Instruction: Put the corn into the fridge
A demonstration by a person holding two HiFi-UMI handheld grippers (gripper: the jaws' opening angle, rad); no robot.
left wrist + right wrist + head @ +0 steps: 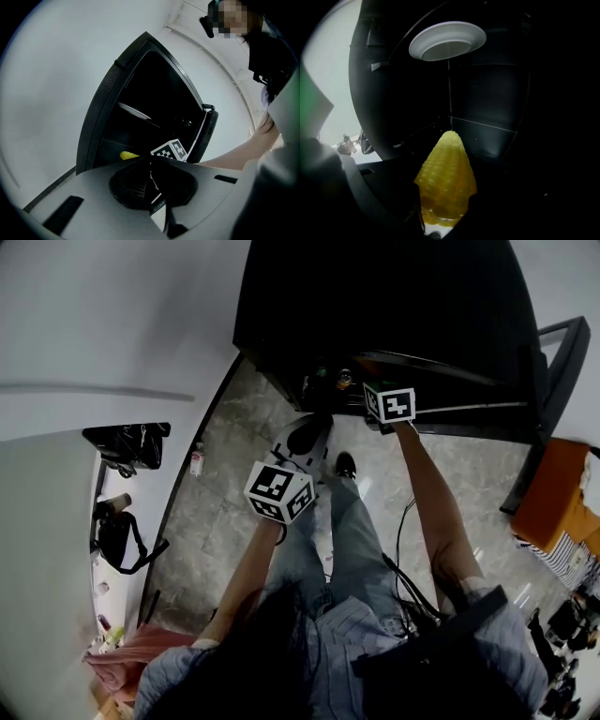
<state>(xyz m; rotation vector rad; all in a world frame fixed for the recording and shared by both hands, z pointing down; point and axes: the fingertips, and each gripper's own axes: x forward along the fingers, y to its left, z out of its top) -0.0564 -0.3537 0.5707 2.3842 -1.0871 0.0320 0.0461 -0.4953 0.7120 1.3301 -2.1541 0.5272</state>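
The yellow corn [446, 180] is clamped between my right gripper's [445, 213] dark jaws, tip pointing into the black fridge [394, 296]. It hangs just over the fridge's lower floor. From the left gripper view the corn [129, 155] shows as a small yellow patch inside the fridge opening [140, 126], beside the right gripper's marker cube [171, 149]. In the head view my right gripper [386, 405] is at the fridge's mouth. My left gripper [306, 437] hovers lower, outside the fridge; its jaws [152, 180] stand together with nothing between them.
A white plate [447, 40] rests on the fridge's upper shelf. The open fridge door [208, 131] stands at the right of the opening. A small bottle [196, 461] and a cable [403, 521] lie on the grey floor; an orange seat [562, 498] is at the right.
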